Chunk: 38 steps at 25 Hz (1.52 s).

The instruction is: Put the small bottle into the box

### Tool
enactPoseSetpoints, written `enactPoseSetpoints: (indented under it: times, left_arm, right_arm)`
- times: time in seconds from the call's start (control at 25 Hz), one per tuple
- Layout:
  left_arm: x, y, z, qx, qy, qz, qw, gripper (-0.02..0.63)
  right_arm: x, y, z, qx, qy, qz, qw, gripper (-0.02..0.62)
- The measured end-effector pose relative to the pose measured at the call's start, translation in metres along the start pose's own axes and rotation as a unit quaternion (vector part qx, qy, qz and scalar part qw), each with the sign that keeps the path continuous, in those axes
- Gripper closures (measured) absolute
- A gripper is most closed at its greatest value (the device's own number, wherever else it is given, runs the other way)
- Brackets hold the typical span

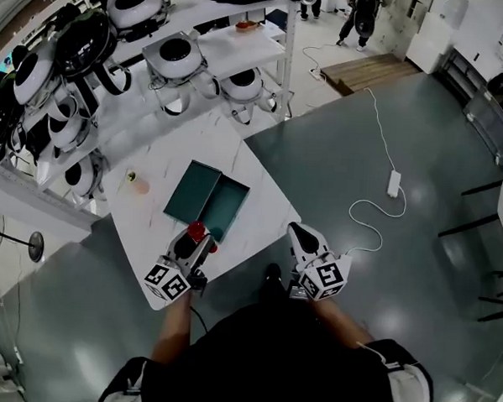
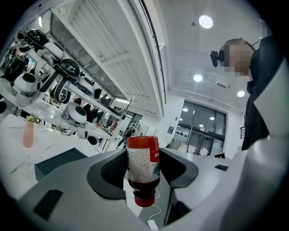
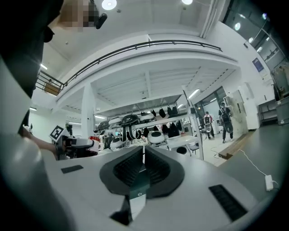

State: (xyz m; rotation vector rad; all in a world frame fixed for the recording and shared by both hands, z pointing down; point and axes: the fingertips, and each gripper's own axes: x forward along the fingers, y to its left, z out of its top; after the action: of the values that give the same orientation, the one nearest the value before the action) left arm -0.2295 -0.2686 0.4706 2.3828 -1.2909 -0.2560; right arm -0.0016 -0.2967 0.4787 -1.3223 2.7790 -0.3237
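The small bottle (image 1: 198, 231), with a red cap and a white label, is clamped between the jaws of my left gripper (image 1: 196, 238) just above the table's near edge. In the left gripper view the bottle (image 2: 143, 167) fills the gap between the jaws of the left gripper (image 2: 143, 173), its cap pointing down. The teal box (image 1: 209, 200) lies open on the white table (image 1: 260, 196), just beyond the bottle; its edge shows as the teal box (image 2: 58, 161). My right gripper (image 1: 299, 233) hovers off the table's right corner, shut and empty; in its own view the right gripper (image 3: 143, 163) has its pads pressed together.
A pink bottle (image 1: 140, 184) stands on the table left of the box, also seen as the pink bottle (image 2: 28, 134). Shelves of white headsets (image 1: 176, 59) line the far side. A white cable with an adapter (image 1: 394, 183) lies on the grey floor to the right.
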Motion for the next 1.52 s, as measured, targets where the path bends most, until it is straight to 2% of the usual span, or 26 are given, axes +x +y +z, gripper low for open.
enactPoseSetpoints:
  times: [0.16, 0.36, 0.52, 0.64, 0.72, 0.84, 0.96, 1.08, 1.16, 1.28, 1.4, 1.52]
  left_arm:
    - [0.041, 0.025, 0.014, -0.012, -0.001, 0.033, 0.9994, 0.373]
    - [0.087, 0.064, 0.026, -0.01, 0.023, 0.07, 0.9973, 0.373]
    - [0.114, 0.089, 0.018, 0.006, 0.092, 0.08, 0.9925, 0.373]
    - [0.132, 0.112, -0.002, 0.011, 0.168, 0.085, 0.9821, 0.373]
    - [0.138, 0.124, -0.023, 0.014, 0.233, 0.085, 0.9688, 0.373]
    - [0.141, 0.133, -0.06, 0.019, 0.335, 0.078, 0.9389, 0.373]
    - [0.15, 0.144, -0.089, 0.036, 0.401, 0.069, 0.9125, 0.373]
    - [0.15, 0.154, -0.12, 0.057, 0.466, 0.076, 0.8795, 0.373]
    - [0.152, 0.158, -0.136, 0.06, 0.498, 0.077, 0.8616, 0.373]
    - [0.154, 0.159, -0.156, 0.054, 0.527, 0.074, 0.8451, 0.373]
    - [0.156, 0.162, -0.171, 0.046, 0.542, 0.075, 0.8355, 0.373]
    - [0.16, 0.165, -0.185, 0.055, 0.558, 0.078, 0.8243, 0.373]
  right_arm:
    - [0.043, -0.043, 0.001, 0.005, 0.016, 0.032, 0.999, 0.558]
    - [0.098, -0.095, 0.0, 0.011, 0.024, 0.056, 0.998, 0.558]
    - [0.129, -0.115, -0.011, 0.013, 0.041, 0.071, 0.997, 0.558]
    - [0.149, -0.12, -0.021, 0.006, 0.043, 0.087, 0.995, 0.558]
    - [0.157, -0.12, -0.027, 0.008, 0.047, 0.089, 0.995, 0.558]
    - [0.159, -0.119, -0.03, 0.016, 0.057, 0.08, 0.995, 0.558]
    - [0.165, -0.122, -0.029, 0.021, 0.06, 0.065, 0.996, 0.558]
    - [0.164, -0.127, -0.038, 0.024, 0.071, 0.058, 0.995, 0.558]
    - [0.163, -0.132, -0.042, 0.033, 0.078, 0.048, 0.995, 0.558]
    - [0.156, -0.135, -0.047, 0.036, 0.081, 0.034, 0.995, 0.558]
    - [0.147, -0.138, -0.051, 0.046, 0.08, 0.02, 0.996, 0.558]
    - [0.138, -0.143, -0.053, 0.054, 0.079, 0.008, 0.995, 0.558]
